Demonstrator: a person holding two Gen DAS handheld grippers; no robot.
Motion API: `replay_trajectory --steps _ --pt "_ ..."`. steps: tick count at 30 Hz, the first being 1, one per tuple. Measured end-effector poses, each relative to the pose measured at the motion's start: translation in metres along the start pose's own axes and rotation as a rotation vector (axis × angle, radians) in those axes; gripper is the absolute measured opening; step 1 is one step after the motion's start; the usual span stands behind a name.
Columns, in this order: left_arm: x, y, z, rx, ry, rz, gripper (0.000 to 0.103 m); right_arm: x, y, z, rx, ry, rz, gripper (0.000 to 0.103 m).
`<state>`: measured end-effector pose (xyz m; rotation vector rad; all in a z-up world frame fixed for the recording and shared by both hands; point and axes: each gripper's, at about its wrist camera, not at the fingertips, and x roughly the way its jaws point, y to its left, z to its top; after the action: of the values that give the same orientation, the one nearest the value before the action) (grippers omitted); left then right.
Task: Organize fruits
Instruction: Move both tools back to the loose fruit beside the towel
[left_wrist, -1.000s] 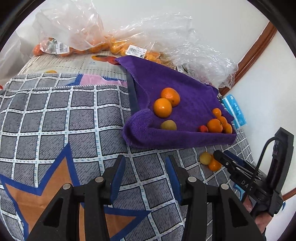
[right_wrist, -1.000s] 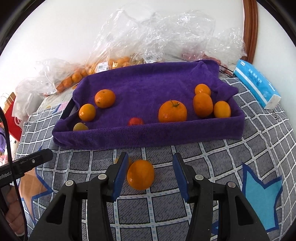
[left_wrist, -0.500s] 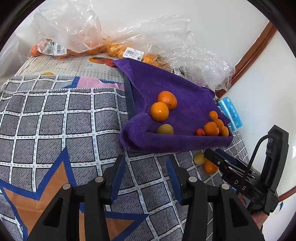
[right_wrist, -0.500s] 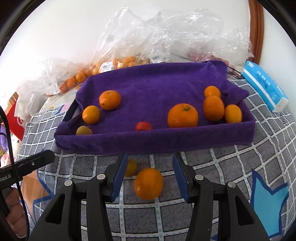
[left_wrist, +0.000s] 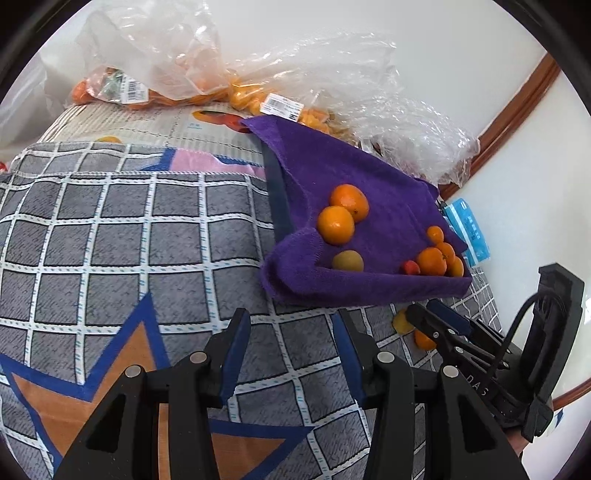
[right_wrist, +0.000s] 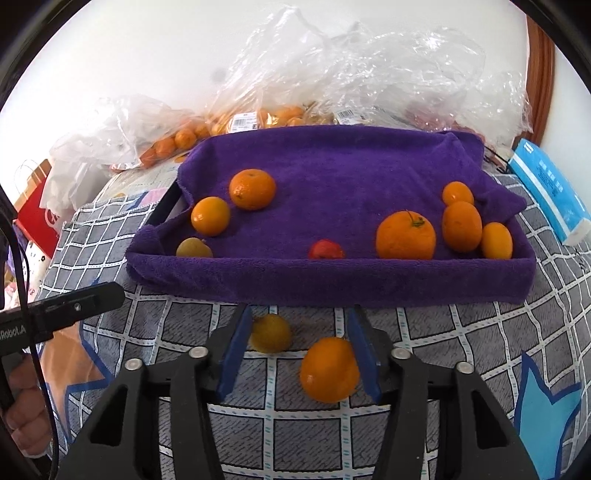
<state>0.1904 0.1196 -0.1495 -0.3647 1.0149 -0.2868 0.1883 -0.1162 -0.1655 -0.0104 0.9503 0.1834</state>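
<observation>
An orange (right_wrist: 328, 369) lies on the checked cloth (right_wrist: 461, 350) between the fingers of the right gripper (right_wrist: 299, 354), touching or almost touching the right-hand pad; the left pad stands clear of it. The jaws are closing around it and do not yet pinch it. Just ahead and to the left of the orange, beside the left fingertip, sits a yellow fruit (right_wrist: 271, 332).

Beyond the fingertips is a tray draped in a purple towel (right_wrist: 332, 284). On it, ahead and to the left, are 2 oranges (right_wrist: 252, 189) and a dull yellow fruit (right_wrist: 194, 248); straight ahead, a small red fruit (right_wrist: 325, 249); ahead and to the right, a big orange (right_wrist: 405, 235) with 3 smaller ones (right_wrist: 461, 226) close by it. Behind the tray lie clear bags (right_wrist: 332, 81) of oranges; far right, a blue pack (right_wrist: 546, 195).

The left gripper (left_wrist: 291, 343) hangs over bare cloth (left_wrist: 110, 240), its jaws apart with nothing between them. The tray (left_wrist: 369, 291) is ahead and to its right; the right gripper (left_wrist: 439, 325) shows at its right edge.
</observation>
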Motion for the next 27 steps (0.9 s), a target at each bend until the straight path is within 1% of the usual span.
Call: replay_trajectory --steps 1,2,3,5,9,14,16,19,24,25,27 --pt "-0.001 0.001 0.0 -0.002 -0.002 0.001 0.044 -0.001 0.001 0.0 -0.004 -0.006 0.003 0.04" --pt "-0.002 0.002 0.0 -0.004 -0.005 0.003 0.044 -0.002 0.001 0.001 -0.005 -0.007 0.006 0.037" --pt "-0.003 0.003 0.0 -0.007 -0.007 0.004 0.044 -0.003 0.002 0.001 -0.008 -0.006 0.01 0.031" --pt "-0.004 0.004 0.0 -0.012 -0.009 0.003 0.044 -0.005 0.001 0.001 -0.013 -0.003 0.008 0.026" --pt "-0.006 0.004 -0.001 -0.009 -0.011 0.003 0.044 -0.011 -0.004 -0.003 -0.021 0.002 -0.014 0.026" --pt "-0.007 -0.001 -0.001 0.001 -0.012 0.004 0.044 -0.016 -0.014 -0.008 -0.004 0.01 -0.01 0.028" --pt "-0.007 -0.003 -0.001 0.002 -0.01 0.005 0.044 -0.017 -0.013 -0.01 -0.017 0.017 -0.003 0.031" --pt "-0.008 -0.006 -0.003 0.008 -0.01 0.012 0.044 -0.016 -0.013 -0.013 -0.021 0.038 0.01 0.042" --pt "-0.01 -0.012 -0.004 0.017 -0.008 0.027 0.044 -0.012 -0.016 -0.02 -0.012 0.042 0.001 0.042" --pt "-0.01 -0.013 -0.004 0.02 -0.007 0.032 0.044 -0.011 -0.019 -0.021 0.005 0.035 0.002 0.037" --pt "-0.01 -0.017 -0.005 0.026 -0.007 0.042 0.044 -0.011 -0.023 -0.021 0.025 0.026 0.019 0.037"
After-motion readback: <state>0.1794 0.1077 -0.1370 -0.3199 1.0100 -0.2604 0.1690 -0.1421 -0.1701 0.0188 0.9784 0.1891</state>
